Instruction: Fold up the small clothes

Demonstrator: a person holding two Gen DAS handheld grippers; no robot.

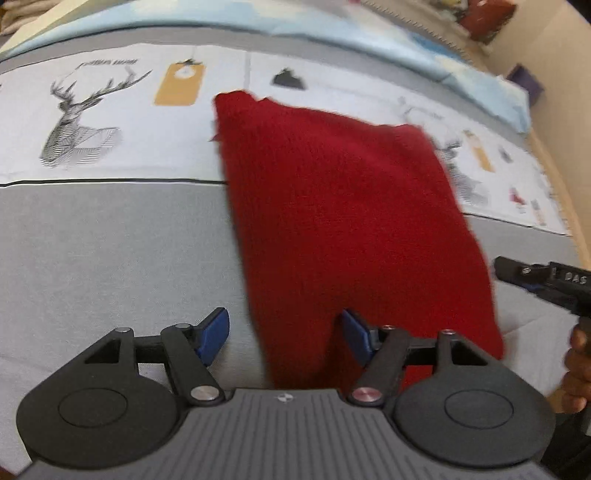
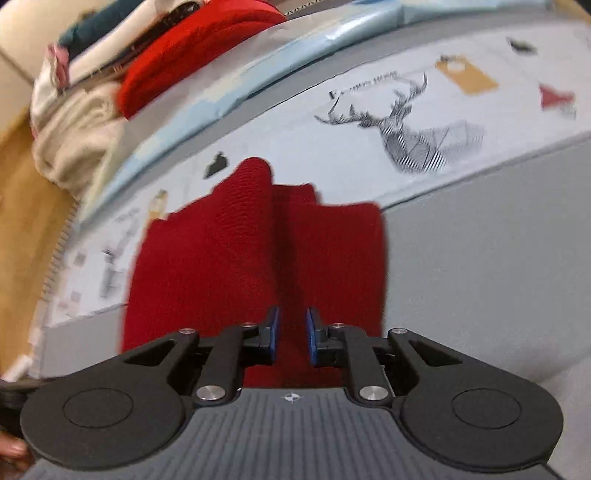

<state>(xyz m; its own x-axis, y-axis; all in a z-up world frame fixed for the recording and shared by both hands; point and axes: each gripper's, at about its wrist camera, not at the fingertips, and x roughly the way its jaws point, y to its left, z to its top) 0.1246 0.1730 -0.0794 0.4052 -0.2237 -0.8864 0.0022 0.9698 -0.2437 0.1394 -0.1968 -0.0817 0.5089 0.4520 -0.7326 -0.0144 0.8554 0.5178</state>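
A small red knitted garment (image 1: 343, 221) lies on the bed's grey and white printed cover (image 1: 110, 240). In the left wrist view its near edge runs between my left gripper's (image 1: 282, 334) blue pads, which stand wide apart; the gripper is open. The right gripper's body (image 1: 546, 280) shows at the right edge. In the right wrist view the garment (image 2: 236, 258) has a raised fold ridge down its middle. My right gripper (image 2: 292, 332) hovers over its near part, jaws a narrow gap apart, red cloth showing between them; a grip cannot be judged.
The cover carries deer prints (image 2: 410, 125) and tag motifs (image 1: 181, 85). A light blue sheet (image 1: 332, 22) lies beyond. A pile of clothes, red (image 2: 192, 55) and cream (image 2: 77, 136), sits at the far left by the wooden bed edge (image 2: 26, 206).
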